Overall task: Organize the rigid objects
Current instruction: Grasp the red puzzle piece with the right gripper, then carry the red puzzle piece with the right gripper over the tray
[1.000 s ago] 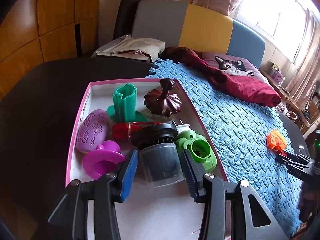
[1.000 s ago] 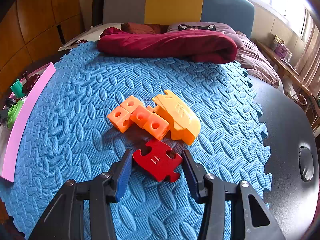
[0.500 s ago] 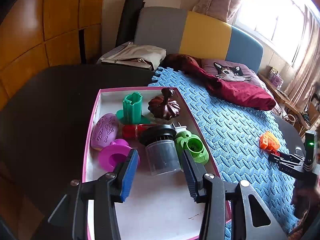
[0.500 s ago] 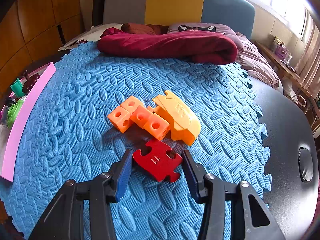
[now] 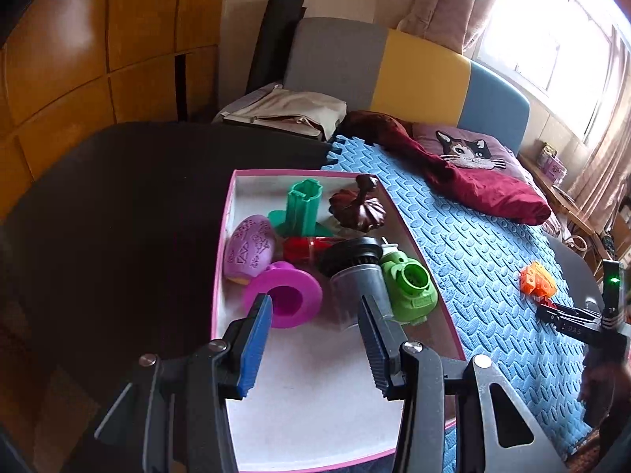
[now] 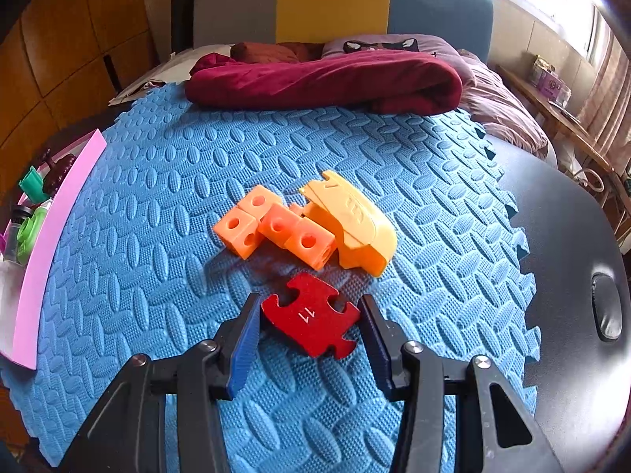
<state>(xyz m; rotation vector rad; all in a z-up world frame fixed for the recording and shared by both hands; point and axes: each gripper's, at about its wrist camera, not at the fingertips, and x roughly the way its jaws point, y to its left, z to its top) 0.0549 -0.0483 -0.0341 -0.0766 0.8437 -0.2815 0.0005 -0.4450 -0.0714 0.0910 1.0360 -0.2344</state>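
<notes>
My left gripper point(image 5: 313, 307) is open and empty above the near part of a pink-rimmed white tray point(image 5: 224, 252). The tray holds a grey jar with a black lid point(image 5: 355, 283), a green plug toy point(image 5: 410, 285), a magenta ring point(image 5: 282, 293), a purple egg-shaped toy point(image 5: 250, 250), a red cylinder point(image 5: 307, 248), a teal holder point(image 5: 301, 209) and a brown pumpkin piece point(image 5: 357, 207). My right gripper point(image 6: 309, 315) is open around a red puzzle piece point(image 6: 311, 317) lying on the blue foam mat point(image 6: 157, 236). Orange cubes point(image 6: 276, 228) and a yellow-orange shell point(image 6: 355, 222) lie just beyond it.
A dark red blanket point(image 6: 323, 79) lies at the far end of the mat. The mat sits on a dark table point(image 6: 572, 276). The tray's pink wall point(image 6: 51, 236) stands at the mat's left edge. A padded headboard point(image 5: 394, 67) and a wooden wall point(image 5: 79, 59) stand behind.
My left gripper has pulled back and risen away from the grey jar, which stays in the tray. My right gripper has not moved.
</notes>
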